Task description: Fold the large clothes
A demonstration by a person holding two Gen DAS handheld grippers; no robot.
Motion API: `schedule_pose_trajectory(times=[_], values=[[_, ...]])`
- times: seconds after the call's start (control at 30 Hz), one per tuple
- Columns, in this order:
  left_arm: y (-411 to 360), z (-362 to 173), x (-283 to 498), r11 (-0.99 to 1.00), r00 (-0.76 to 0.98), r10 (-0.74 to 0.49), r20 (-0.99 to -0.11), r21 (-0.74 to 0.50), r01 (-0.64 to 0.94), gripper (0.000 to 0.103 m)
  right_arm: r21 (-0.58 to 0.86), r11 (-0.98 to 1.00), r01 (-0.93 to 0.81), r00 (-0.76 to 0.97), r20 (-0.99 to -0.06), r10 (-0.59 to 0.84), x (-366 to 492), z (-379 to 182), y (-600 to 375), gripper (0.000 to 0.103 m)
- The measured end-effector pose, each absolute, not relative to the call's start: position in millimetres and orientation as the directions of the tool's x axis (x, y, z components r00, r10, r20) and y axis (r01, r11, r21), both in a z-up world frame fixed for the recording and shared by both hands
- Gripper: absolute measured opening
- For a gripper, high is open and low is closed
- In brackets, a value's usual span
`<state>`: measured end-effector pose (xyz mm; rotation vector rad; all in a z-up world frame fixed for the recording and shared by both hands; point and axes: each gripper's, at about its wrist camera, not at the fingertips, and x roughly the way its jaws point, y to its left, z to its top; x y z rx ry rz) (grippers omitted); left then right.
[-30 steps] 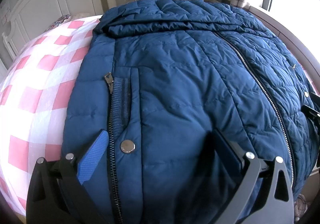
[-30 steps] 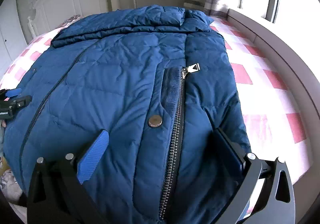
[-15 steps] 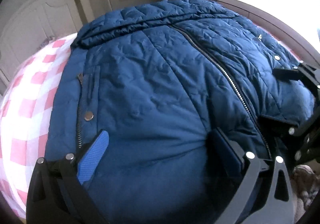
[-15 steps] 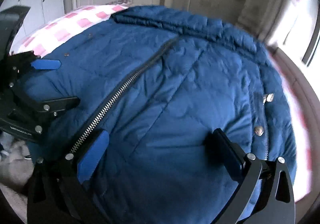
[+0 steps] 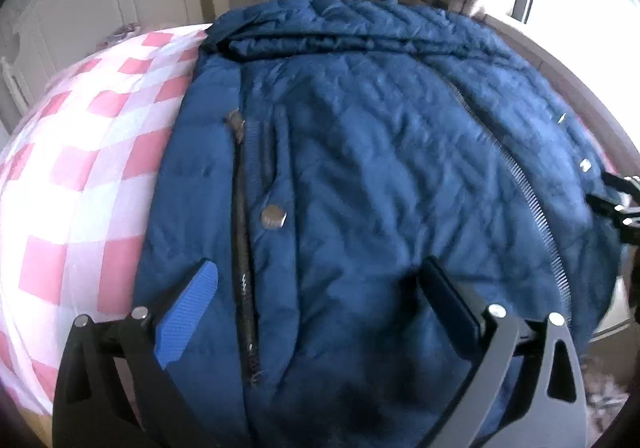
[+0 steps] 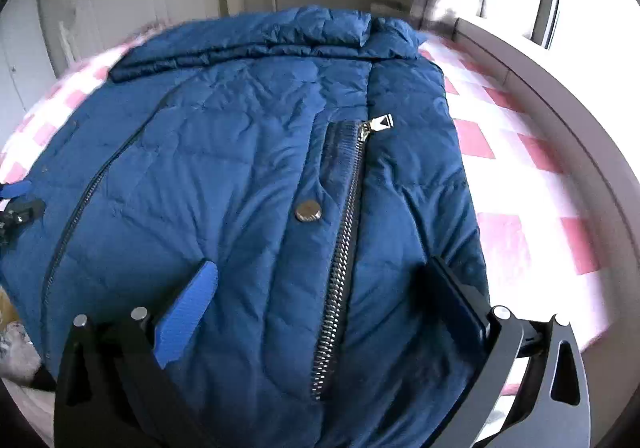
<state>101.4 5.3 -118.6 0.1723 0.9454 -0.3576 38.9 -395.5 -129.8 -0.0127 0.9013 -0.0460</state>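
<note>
A pink-and-white checked bed (image 5: 80,175) is seen carrying a blue padded jacket (image 5: 380,167), spread front up with its hem at the near edge and its collar towards the headboard (image 5: 80,7). Over the hem near the left pocket zip (image 5: 242,248), the left gripper (image 5: 316,280) is held with its jaws wide apart. Over the right pocket zip (image 6: 340,248) and snap button (image 6: 308,212), the right gripper (image 6: 320,280) is likewise spread wide, nothing being clamped.
</note>
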Motion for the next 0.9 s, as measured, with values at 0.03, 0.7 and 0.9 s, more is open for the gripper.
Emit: schedule_pose_trajectory(times=[0.03,0.7,0.9], values=[[4.3,-109.8,106.6,0.928,0.549,-0.227,-0.804,-0.007,0.372,0.1,-0.056,0.998,0.02,0.642,-0.765,-0.056,44.0,-120.1,-390.8,0.099],[-0.8,-134.4,254.1,0.976,0.537,-0.103,-0.837,0.018,0.217,0.101,0.06,0.991,0.121,0.579,-0.815,-0.021,196.4,-139.7,-450.0,0.098],[14.2,-104.1,199.1,0.963,0.563,-0.189,-0.805,-0.04,0.266,0.101,0.064,0.998,0.026,0.639,-0.769,0.033,127.7,-111.1,-413.1,0.098]])
